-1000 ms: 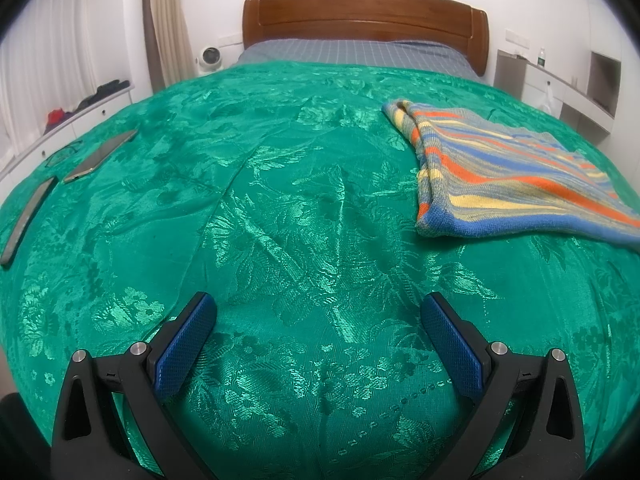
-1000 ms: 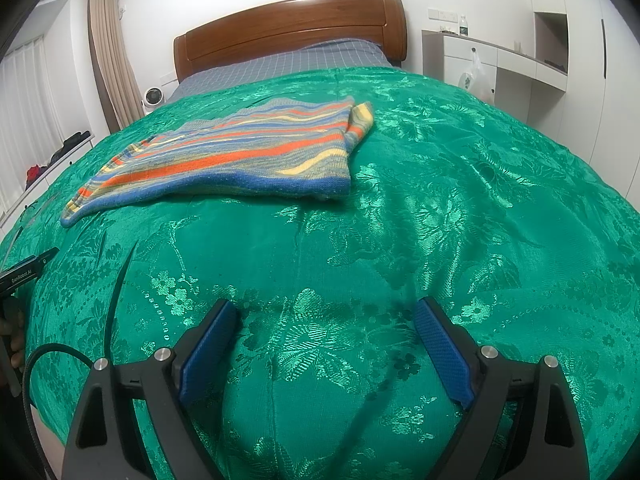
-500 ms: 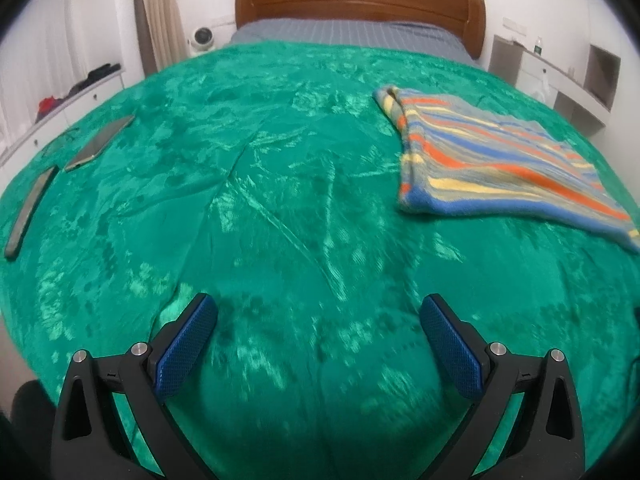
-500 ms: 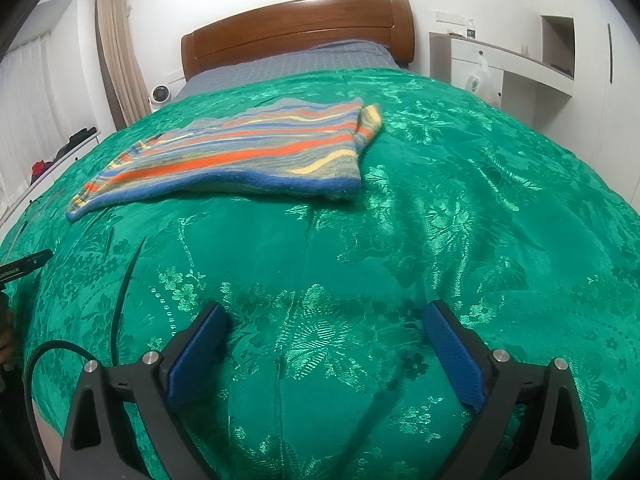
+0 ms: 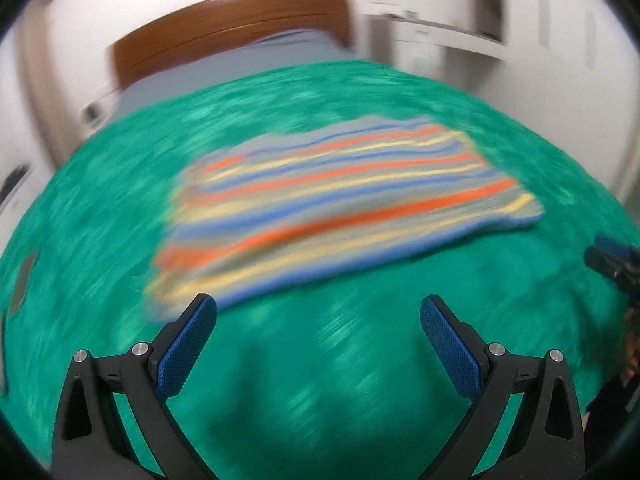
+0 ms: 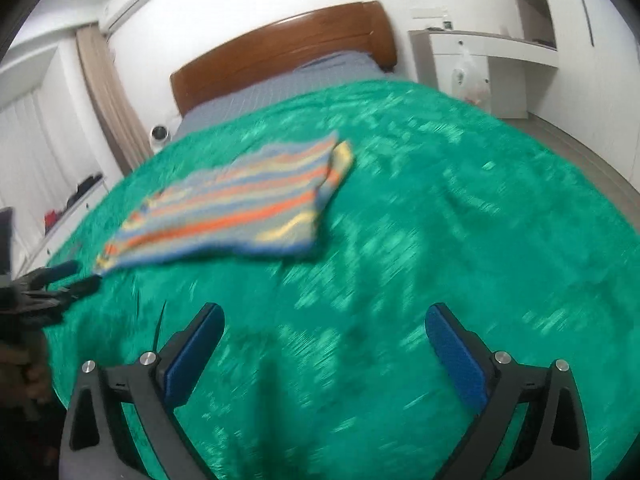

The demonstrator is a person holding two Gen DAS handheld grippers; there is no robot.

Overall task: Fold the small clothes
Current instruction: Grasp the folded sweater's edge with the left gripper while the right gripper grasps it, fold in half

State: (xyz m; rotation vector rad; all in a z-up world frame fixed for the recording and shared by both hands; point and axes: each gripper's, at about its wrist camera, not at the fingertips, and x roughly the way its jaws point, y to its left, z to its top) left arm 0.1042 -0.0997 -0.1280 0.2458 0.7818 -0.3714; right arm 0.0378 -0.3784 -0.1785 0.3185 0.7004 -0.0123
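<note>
Both my tools, left (image 5: pixel 318 322) and right (image 6: pixel 324 330), gape wide, holding nothing. The striped garment (image 5: pixel 340 204) lies flat mid-bed (image 5: pixel 360 360); I'd pinch its near corners low, then lift evenly.

Both views were bright under even indoor light, with no harsh shadows. Motion blur smeared the green bedspread (image 5: pixel 320 360) and the striped cloth (image 5: pixel 340 208), worst in the left wrist view. Fisheye distortion bowed the bed and darkened the corners.
</note>
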